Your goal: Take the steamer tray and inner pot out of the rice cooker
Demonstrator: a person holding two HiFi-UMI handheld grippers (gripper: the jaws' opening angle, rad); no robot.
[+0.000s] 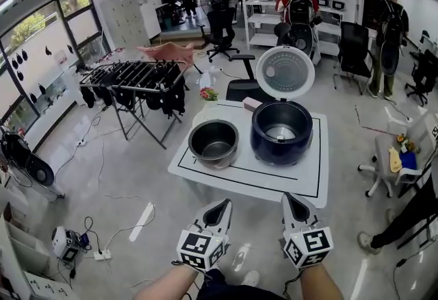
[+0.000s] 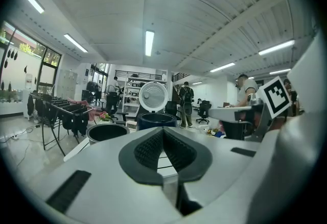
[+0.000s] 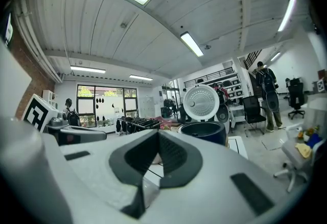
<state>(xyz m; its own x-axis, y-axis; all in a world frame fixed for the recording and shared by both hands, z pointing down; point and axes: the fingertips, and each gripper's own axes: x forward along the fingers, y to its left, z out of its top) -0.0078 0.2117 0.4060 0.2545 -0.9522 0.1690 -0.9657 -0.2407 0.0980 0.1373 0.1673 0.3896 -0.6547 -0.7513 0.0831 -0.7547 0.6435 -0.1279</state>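
Note:
A dark blue rice cooker (image 1: pixel 282 133) stands on the right of a white table (image 1: pixel 287 185), its round white lid (image 1: pixel 285 72) raised and its well showing a bare metal plate. A metal inner pot (image 1: pixel 214 143) sits on the table just left of it. Both grippers hang side by side short of the table's front edge. My left gripper (image 1: pixel 222 207) is shut and empty; so is my right gripper (image 1: pixel 293 200). In the left gripper view my left gripper (image 2: pixel 163 132) points at the pot (image 2: pixel 107 132) and cooker (image 2: pixel 156 119). From the right gripper view, the right gripper (image 3: pixel 158 135) faces the cooker (image 3: pixel 203 131).
A drying rack with dark clothes (image 1: pixel 133 79) stands left of the table. A small pinkish box (image 1: pixel 251 103) lies at the table's back edge. Office chairs (image 1: pixel 220 31), shelves and people fill the back. A white chair (image 1: pixel 397 155) is on the right; cables and a power strip (image 1: pixel 101 255) lie on the floor.

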